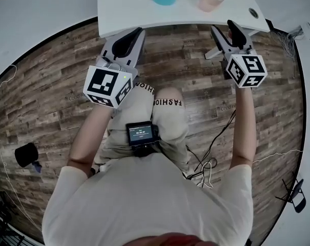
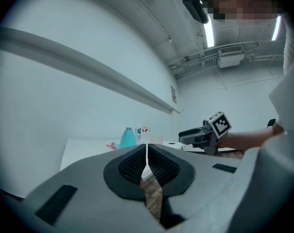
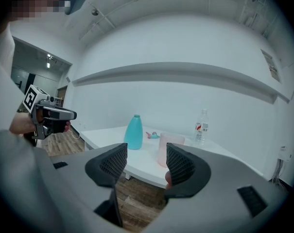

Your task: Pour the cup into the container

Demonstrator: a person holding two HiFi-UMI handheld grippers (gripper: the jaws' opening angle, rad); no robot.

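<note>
- So, a white table (image 1: 144, 12) stood ahead on a wood floor (image 1: 52, 86), with a clear water bottle (image 3: 200, 126) near its far side.
- Left gripper (image 2: 147, 161) had its jaws pressed together on nothing, just short of the table edge.
- Right gripper (image 3: 144, 165) had its jaws about halfway apart, empty, touching nothing.
- Pink cup (image 3: 170, 140) sat on the table ahead of the right gripper, not yet between its jaws. The teal container (image 3: 134, 132) stood to the cup's left, apart from it.
</note>
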